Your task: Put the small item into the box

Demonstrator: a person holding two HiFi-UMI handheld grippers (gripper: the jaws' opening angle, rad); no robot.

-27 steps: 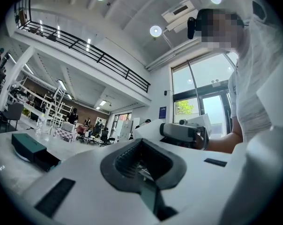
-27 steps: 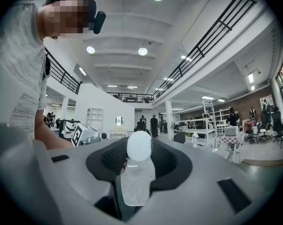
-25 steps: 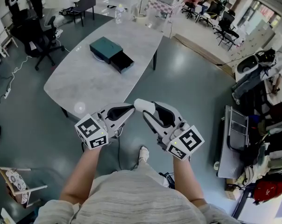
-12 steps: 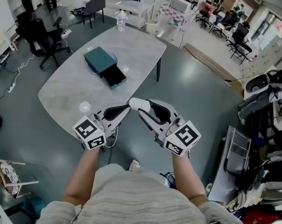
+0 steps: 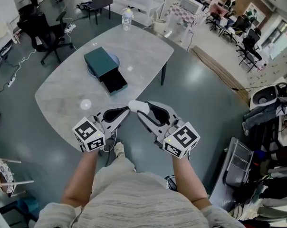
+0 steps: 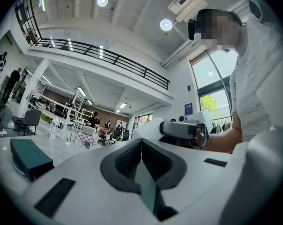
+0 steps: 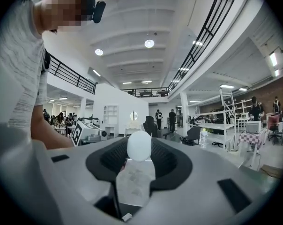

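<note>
A dark teal box (image 5: 100, 63) lies on the pale marble table (image 5: 138, 46), its drawer (image 5: 114, 81) pulled out toward me. The box also shows low at the left of the left gripper view (image 6: 29, 156). My right gripper (image 5: 137, 107) is shut on a small white rounded item (image 5: 138, 106), held at the jaw tips (image 7: 139, 146). Just left of it my left gripper (image 5: 127, 110) has its jaws together at the tips, with nothing between them (image 6: 141, 140). Both grippers hang over the floor just off the table's near edge, well short of the box.
A water bottle (image 5: 127, 19) stands at the table's far end. Black office chairs (image 5: 43, 30) are on the floor to the left, and racks and clutter (image 5: 269, 127) to the right. Behind the table are more desks and people.
The table and box have come closer to me and lower in the head view. Both grippers travelled with me toward the table's near edge, their pose and the grip on the white item unchanged.
</note>
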